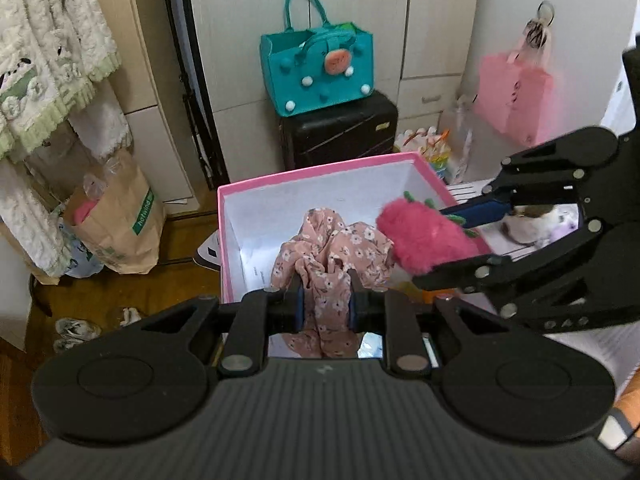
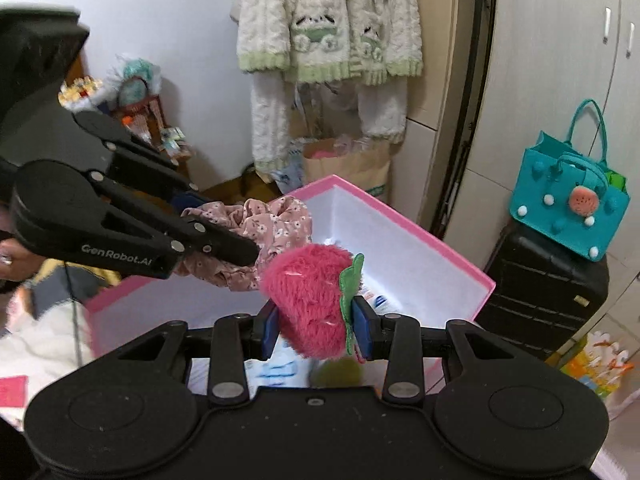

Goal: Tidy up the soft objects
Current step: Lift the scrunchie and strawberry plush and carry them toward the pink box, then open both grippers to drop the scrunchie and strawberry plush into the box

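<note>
- Now we see both grippers over the pink box [image 1: 320, 168], each carrying a soft item.
- Our left gripper [image 1: 326, 304] is clenched on the floral cloth [image 1: 328, 256]; its blue pads [image 1: 299, 308] pinch a narrow fold, and the rest of the cloth bunches ahead of the jaws and hangs below them.
- In the left wrist view the cloth sits over the open box, against its white interior; we cannot tell whether any of it touches the box floor.
- Our right gripper [image 2: 316, 326] grasps the plush strawberry [image 2: 308, 300], one pad on its fuzzy pink side, the other on the green felt leaves [image 2: 352, 280].
- The jaws stand partly apart, with the strawberry filling the gap.
- In the right wrist view the strawberry hangs over the near part of the box, with the white inner walls behind it.
- In the left wrist view the strawberry is just beside the cloth, to its right, above the box's right wall.
- The two items look close, perhaps touching; we cannot tell.
- A teal bag [image 1: 320, 68] stands on a black suitcase [image 1: 340, 132] beyond the box, against the cupboards.
- A fluffy white garment [image 2: 328, 32] hangs on the wall, and a paper bag [image 1: 120, 224] stands on the wood floor below it.
- A small plush toy [image 1: 532, 224] lies right of the box, seen between the right gripper's fingers.
</note>
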`<action>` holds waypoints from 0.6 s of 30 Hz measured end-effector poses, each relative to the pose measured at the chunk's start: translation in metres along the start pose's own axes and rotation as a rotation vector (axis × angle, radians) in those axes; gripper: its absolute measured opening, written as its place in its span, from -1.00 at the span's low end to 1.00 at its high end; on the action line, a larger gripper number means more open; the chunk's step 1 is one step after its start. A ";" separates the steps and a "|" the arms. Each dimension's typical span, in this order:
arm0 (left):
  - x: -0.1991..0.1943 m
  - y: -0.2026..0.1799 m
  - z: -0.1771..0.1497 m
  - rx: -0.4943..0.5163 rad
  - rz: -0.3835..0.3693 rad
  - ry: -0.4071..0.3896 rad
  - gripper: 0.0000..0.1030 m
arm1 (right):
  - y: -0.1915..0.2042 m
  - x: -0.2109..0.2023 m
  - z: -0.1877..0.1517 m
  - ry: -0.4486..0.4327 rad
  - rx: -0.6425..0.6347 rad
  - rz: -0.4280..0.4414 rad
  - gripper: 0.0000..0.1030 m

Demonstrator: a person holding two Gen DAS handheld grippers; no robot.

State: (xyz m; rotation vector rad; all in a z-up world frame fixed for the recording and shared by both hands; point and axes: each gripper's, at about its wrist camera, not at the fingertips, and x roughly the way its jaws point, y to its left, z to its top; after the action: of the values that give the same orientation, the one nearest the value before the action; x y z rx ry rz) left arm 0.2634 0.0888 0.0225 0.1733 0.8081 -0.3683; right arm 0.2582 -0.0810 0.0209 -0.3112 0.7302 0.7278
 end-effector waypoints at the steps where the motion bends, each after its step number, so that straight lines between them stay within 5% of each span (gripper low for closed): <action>1: 0.007 -0.001 0.003 0.007 0.009 0.012 -0.64 | -0.002 0.007 0.003 0.012 -0.003 -0.007 -0.17; 9: 0.045 -0.003 0.000 -0.058 0.092 0.063 -0.52 | -0.014 0.049 0.007 0.110 -0.035 -0.087 -0.18; 14: 0.042 -0.010 -0.003 -0.021 0.171 0.013 -0.52 | -0.016 0.063 0.007 0.143 -0.053 -0.127 -0.17; 18: 0.034 -0.018 -0.004 0.031 0.188 -0.010 -0.14 | -0.013 0.068 0.005 0.154 -0.093 -0.147 -0.10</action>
State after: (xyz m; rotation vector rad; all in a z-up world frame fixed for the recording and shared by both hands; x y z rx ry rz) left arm 0.2748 0.0645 -0.0056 0.2739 0.7701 -0.2047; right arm 0.3048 -0.0539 -0.0230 -0.5045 0.8108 0.6034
